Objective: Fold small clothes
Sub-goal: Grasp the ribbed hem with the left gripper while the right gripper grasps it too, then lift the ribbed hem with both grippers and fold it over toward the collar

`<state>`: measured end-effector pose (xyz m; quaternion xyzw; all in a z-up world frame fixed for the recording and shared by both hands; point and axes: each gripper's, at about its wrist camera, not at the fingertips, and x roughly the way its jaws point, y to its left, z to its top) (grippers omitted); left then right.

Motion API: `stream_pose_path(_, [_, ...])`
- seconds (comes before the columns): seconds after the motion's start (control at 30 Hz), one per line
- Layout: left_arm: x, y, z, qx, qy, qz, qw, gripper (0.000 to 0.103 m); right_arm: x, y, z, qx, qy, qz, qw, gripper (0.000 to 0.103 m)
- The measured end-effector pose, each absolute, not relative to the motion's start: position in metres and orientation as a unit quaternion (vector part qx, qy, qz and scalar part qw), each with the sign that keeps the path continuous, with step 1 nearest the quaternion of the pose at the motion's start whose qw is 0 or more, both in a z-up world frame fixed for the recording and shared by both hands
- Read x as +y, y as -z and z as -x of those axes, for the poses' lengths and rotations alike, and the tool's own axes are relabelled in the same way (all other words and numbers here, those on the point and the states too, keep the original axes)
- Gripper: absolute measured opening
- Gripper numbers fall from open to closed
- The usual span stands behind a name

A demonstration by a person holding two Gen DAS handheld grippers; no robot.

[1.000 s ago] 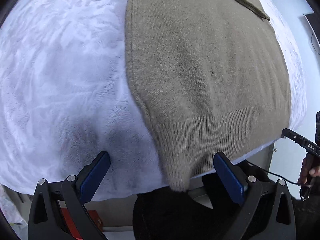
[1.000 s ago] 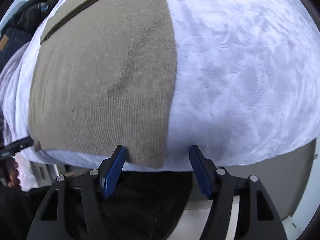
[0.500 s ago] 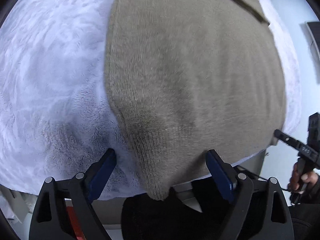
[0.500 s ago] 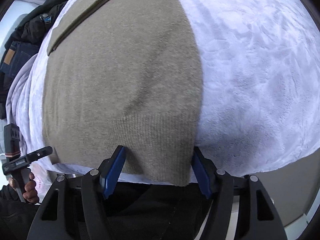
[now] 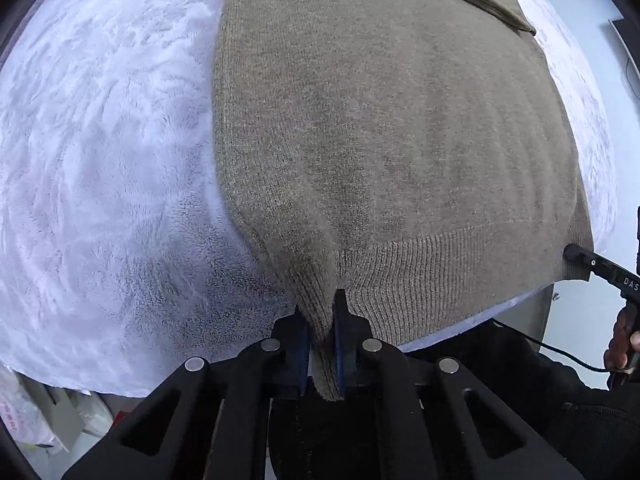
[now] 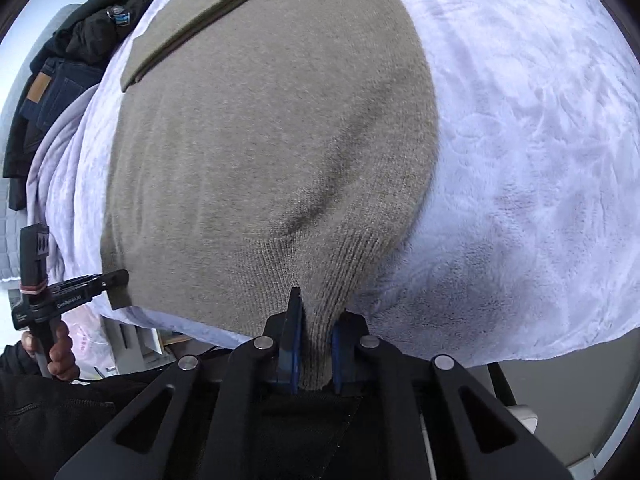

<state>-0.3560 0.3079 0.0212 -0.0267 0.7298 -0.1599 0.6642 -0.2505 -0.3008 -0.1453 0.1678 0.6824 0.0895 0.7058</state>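
A taupe knit sweater [image 5: 380, 128] lies flat on a white fleece blanket [image 5: 100, 140], its ribbed hem toward me and a folded part at the far end. My left gripper [image 5: 321, 320] is shut on the hem's near left corner. My right gripper [image 6: 316, 320] is shut on the hem's near right corner of the sweater [image 6: 272, 140]. Each gripper also shows in the other's view, pinching a hem corner: the right one in the left wrist view [image 5: 576, 254], the left one in the right wrist view [image 6: 116, 280].
The blanket [image 6: 520, 140] covers a table and hangs over its near edge. Dark clothes and jeans [image 6: 60, 72] are piled at the far left in the right wrist view. Bags and clutter [image 5: 36, 412] sit below the table.
Both grippers moved forward onto the hem corners and closed on them. The hem bunches between the pads.
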Motion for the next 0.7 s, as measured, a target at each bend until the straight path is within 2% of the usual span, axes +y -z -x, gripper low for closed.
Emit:
stream_pose_path(0.17, [0.312,-0.040,0.349,0.712,0.168,0.039,0.681,0.009,-0.304,0.122,0.253,0.667,-0.112,-0.161,0.718,0.012])
stream_pose_path(0.47, [0.348,-0.106,0.304,0.659,0.174,0.057,0.729,0.009,-0.310,0.077,0.223,0.620,-0.134,-0.158,0.757,0.012])
stream_pose_path(0.7, [0.332,-0.116,0.269,0.623,0.143,0.082,0.764,0.009,-0.308,0.045,0.174,0.588,-0.160,-0.134,0.781,0.012])
